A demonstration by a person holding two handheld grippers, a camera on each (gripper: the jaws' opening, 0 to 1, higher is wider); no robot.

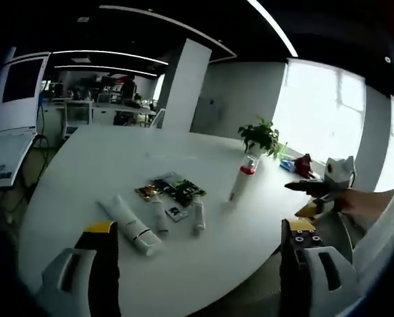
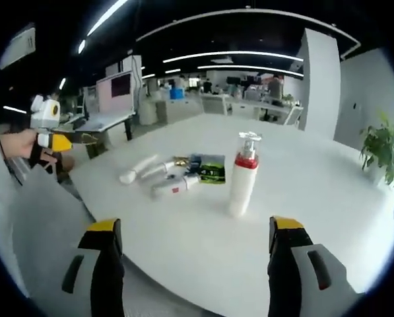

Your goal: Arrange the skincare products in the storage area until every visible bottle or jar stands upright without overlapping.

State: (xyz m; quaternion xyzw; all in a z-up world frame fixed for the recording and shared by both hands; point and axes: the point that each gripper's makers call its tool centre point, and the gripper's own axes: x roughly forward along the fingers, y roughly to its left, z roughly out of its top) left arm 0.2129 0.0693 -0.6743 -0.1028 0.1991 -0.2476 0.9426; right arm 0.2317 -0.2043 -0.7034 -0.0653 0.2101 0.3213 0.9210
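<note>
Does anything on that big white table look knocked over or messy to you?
Yes. Only the white pump bottle with a red band stands upright. Several white tubes lie flat, close beside some dark sachets, in a loose cluster on the white table.

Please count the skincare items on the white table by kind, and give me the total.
Upright pump bottle: 1
Lying tubes: 3
Flat sachets: about 3, overlapping, hard to separate
Small flat packet: 1
Total: about 8
</note>
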